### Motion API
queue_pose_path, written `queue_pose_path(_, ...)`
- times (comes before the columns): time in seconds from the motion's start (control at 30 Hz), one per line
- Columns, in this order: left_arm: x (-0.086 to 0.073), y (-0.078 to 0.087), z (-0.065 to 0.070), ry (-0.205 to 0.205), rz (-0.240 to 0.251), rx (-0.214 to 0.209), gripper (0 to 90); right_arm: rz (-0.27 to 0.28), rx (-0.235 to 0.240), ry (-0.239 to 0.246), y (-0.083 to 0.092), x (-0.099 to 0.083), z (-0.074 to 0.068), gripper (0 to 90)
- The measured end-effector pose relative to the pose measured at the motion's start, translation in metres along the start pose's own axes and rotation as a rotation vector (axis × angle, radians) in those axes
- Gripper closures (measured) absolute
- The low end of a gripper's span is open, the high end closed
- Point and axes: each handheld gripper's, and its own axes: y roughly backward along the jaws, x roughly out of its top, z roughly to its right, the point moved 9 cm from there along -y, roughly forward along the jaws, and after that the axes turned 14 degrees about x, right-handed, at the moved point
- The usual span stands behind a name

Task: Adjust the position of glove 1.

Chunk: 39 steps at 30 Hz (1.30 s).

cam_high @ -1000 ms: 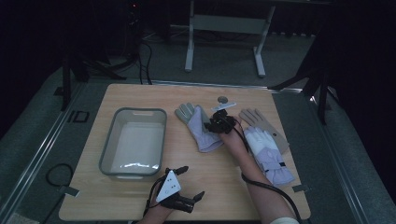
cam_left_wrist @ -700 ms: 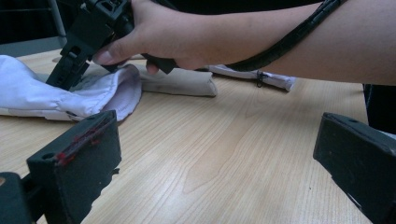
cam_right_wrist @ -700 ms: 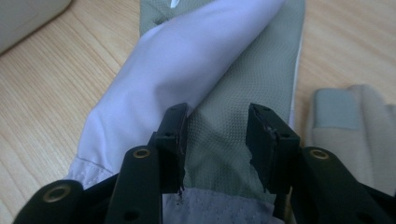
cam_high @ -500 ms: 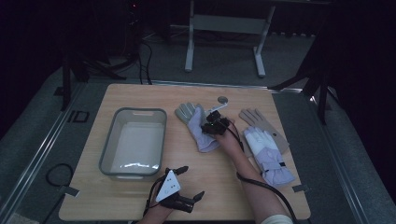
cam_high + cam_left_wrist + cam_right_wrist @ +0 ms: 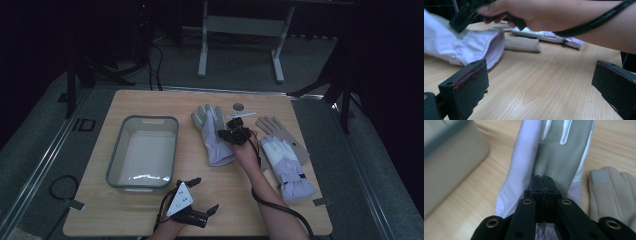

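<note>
A lavender and grey glove (image 5: 216,140) lies on the wooden table (image 5: 150,215) right of a grey bin (image 5: 116,165). My right gripper (image 5: 231,134) is over its right edge. In the right gripper view, the jaws have just been closing. They now stand pressed together (image 5: 543,185) with the glove's (image 5: 556,157) fabric pinched between them. My left gripper (image 5: 206,193) rests near the front edge, open, with only bare table between its jaws (image 5: 541,82). From there the glove's cuff (image 5: 469,47) appears under the right hand.
A second lavender glove (image 5: 290,170) and a beige glove (image 5: 280,129) lie at the right of the table. A small round grey disc (image 5: 238,106) sits near the far edge. The bin is shallow and has nothing in it.
The right hand has shifted slightly toward the lavender glove's middle and settled on it. The left gripper has stayed where it was.
</note>
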Motion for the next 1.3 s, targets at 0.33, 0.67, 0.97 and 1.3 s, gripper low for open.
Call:
queue_pose_path(0.33,0.0,0.0,0.0,0.002,0.0,0.004,0.6,0.145,-0.057,-0.098,0.06,-0.017,-0.024,88.9)
queue_pose_path(0.67,0.0,0.0,-0.001,0.001,-0.001,0.007,0.6,0.196,-0.085,-0.188,0.069,-0.065,-0.04,88.8)
queue_pose_path(0.97,0.0,0.0,-0.001,0.004,-0.004,0.004,0.6,0.173,-0.097,-0.221,0.048,-0.086,-0.028,88.7)
queue_pose_path(1.3,0.0,-0.001,-0.001,0.011,-0.004,0.005,0.6,0.104,-0.098,-0.164,0.035,-0.094,-0.021,81.9)
